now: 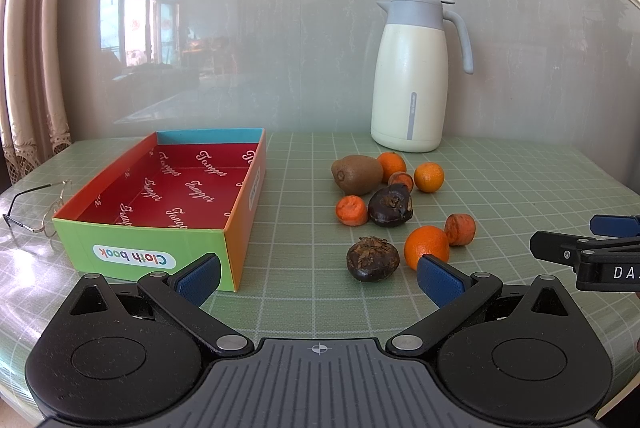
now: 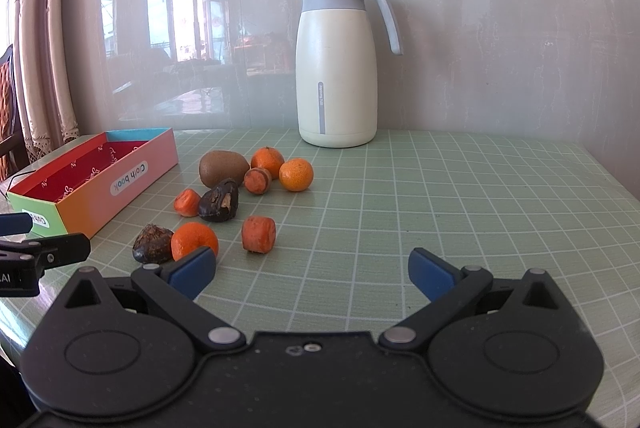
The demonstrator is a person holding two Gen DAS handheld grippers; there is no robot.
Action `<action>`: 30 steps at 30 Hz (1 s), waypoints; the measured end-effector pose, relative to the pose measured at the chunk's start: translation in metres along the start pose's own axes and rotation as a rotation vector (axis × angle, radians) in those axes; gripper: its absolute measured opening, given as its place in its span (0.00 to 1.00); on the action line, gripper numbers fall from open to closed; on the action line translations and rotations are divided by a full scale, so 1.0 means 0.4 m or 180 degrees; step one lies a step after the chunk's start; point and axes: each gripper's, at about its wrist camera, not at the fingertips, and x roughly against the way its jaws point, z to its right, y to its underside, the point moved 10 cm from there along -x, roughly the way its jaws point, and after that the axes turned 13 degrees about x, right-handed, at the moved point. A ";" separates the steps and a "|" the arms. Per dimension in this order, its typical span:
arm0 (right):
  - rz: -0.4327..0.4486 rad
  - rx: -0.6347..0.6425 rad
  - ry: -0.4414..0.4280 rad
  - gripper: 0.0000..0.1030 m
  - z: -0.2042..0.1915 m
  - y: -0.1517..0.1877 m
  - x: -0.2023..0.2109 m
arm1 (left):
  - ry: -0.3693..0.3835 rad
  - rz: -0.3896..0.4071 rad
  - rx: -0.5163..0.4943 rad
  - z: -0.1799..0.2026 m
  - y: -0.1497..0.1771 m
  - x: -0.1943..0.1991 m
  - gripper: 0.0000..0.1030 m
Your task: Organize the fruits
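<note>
Left gripper [image 1: 318, 278] with jaws spread wide and nothing between them, hovering low over the green grid mat [image 1: 304, 220]; right gripper [image 2: 312, 272] likewise spread and empty. Ahead of the left gripper and to its left stands the open cardboard box [image 1: 236, 228], red-lined, with no fruit in it. Ahead and slightly right lie the loose fruits: a kiwi [image 1: 356, 174], three mandarins, the nearest mandarin [image 1: 426, 246] just past the right fingertip, two dark water chestnuts [image 1: 372, 259], and orange carrot pieces [image 1: 460, 229]. Cream thermal jug [image 1: 412, 75] stands behind them by the wall. Only the left view shows the spectacles [image 1: 34, 211] beside the box. From the right gripper the fruits lie ahead-left, the same mandarin [image 2: 195, 240] just beyond its left fingertip, and bare mat extends right
</note>
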 end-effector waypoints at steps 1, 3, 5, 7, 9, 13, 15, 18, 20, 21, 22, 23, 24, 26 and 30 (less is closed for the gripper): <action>-0.0002 0.0001 0.0000 1.00 0.000 0.000 0.000 | -0.0001 0.0000 -0.0001 0.000 0.000 0.000 1.00; 0.0000 0.0003 0.0000 1.00 0.000 0.000 0.000 | 0.0002 0.0001 0.0000 0.000 0.000 0.000 1.00; -0.0002 0.0002 0.0000 1.00 0.000 0.000 -0.001 | -0.0001 0.0002 -0.0001 -0.001 0.000 0.000 1.00; -0.0002 0.0001 0.0001 1.00 0.000 0.000 0.000 | -0.0001 0.0002 -0.0001 0.000 0.000 0.000 1.00; -0.0001 0.0001 0.0001 1.00 -0.001 0.000 0.000 | 0.0001 0.0002 0.0000 0.000 0.000 0.000 1.00; -0.0003 0.0003 0.0001 1.00 0.000 0.000 -0.001 | -0.0002 -0.0001 -0.0001 -0.001 0.000 0.000 1.00; 0.0001 0.0000 0.0003 1.00 0.001 -0.002 -0.001 | -0.0003 -0.0003 -0.0002 0.000 0.000 0.000 1.00; 0.0010 -0.0008 0.0009 1.00 0.003 -0.002 0.004 | -0.0002 -0.0038 0.0008 0.001 0.002 -0.004 1.00; 0.0014 -0.0018 0.0024 1.00 0.007 0.000 0.002 | -0.0006 -0.0049 0.0012 0.004 0.003 -0.007 1.00; 0.0019 -0.0030 0.0035 1.00 0.011 -0.001 0.002 | -0.0004 -0.0054 0.0005 0.008 0.004 -0.008 1.00; 0.0026 -0.0049 0.0050 1.00 0.016 -0.002 0.002 | 0.0017 -0.0079 0.0000 0.013 0.006 -0.011 1.00; 0.0030 -0.0062 0.0062 1.00 0.019 -0.004 0.002 | 0.0021 -0.0088 -0.0001 0.016 0.007 -0.013 1.00; 0.0039 -0.0084 0.0092 1.00 0.028 -0.003 0.004 | 0.0005 -0.0094 -0.0003 0.019 0.007 -0.016 1.00; 0.0042 -0.0126 0.0161 1.00 0.038 -0.006 0.003 | 0.0026 -0.0151 -0.0027 0.031 0.013 -0.027 1.00; 0.0008 -0.0278 0.0315 1.00 0.078 -0.003 0.005 | 0.0122 -0.0208 -0.0125 0.071 0.022 -0.050 1.00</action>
